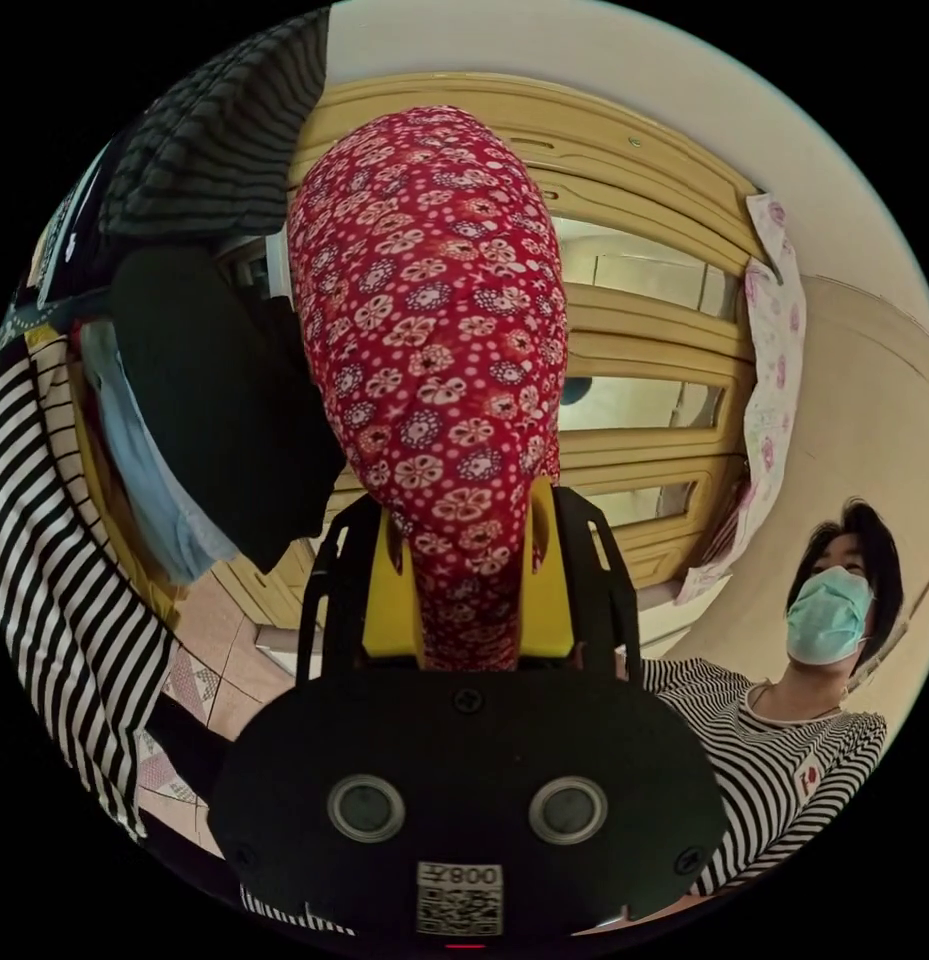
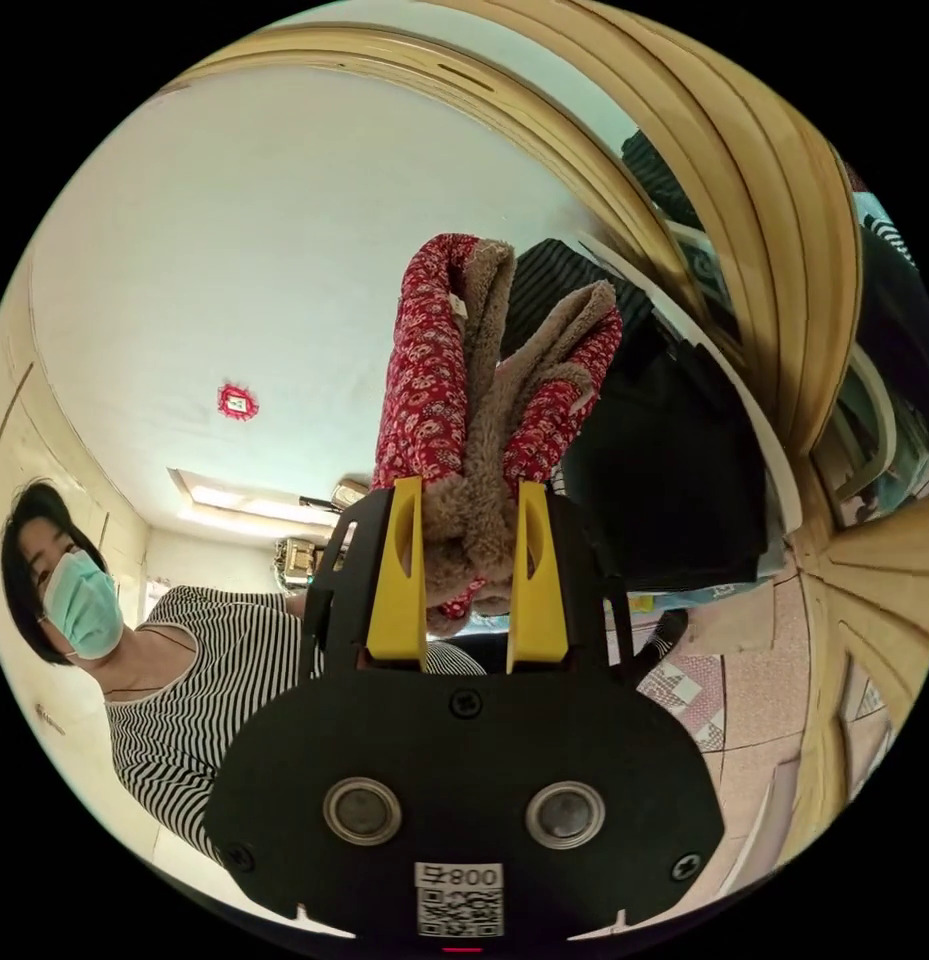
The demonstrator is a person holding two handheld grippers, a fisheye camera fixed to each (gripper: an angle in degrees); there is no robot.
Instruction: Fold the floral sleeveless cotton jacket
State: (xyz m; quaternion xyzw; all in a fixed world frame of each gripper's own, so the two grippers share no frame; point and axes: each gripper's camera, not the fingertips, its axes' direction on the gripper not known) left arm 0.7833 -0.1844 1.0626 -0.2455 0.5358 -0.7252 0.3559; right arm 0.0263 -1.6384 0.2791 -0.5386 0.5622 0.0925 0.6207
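Observation:
The floral jacket, red with small white flowers, bulges up out of my left gripper, whose yellow jaws are shut on a thick bunch of it. In the right gripper view another part of the jacket stands up in folds, showing its brown fleecy lining. My right gripper is shut on that bunched fabric and lining. Both views point steeply upward, with the jacket held up in the air.
A person in a striped top and a face mask stands close by. Dark, striped and pale blue clothes hang at the left near a yellow wooden wardrobe. A pink patterned cloth hangs off its edge. Tiled floor shows.

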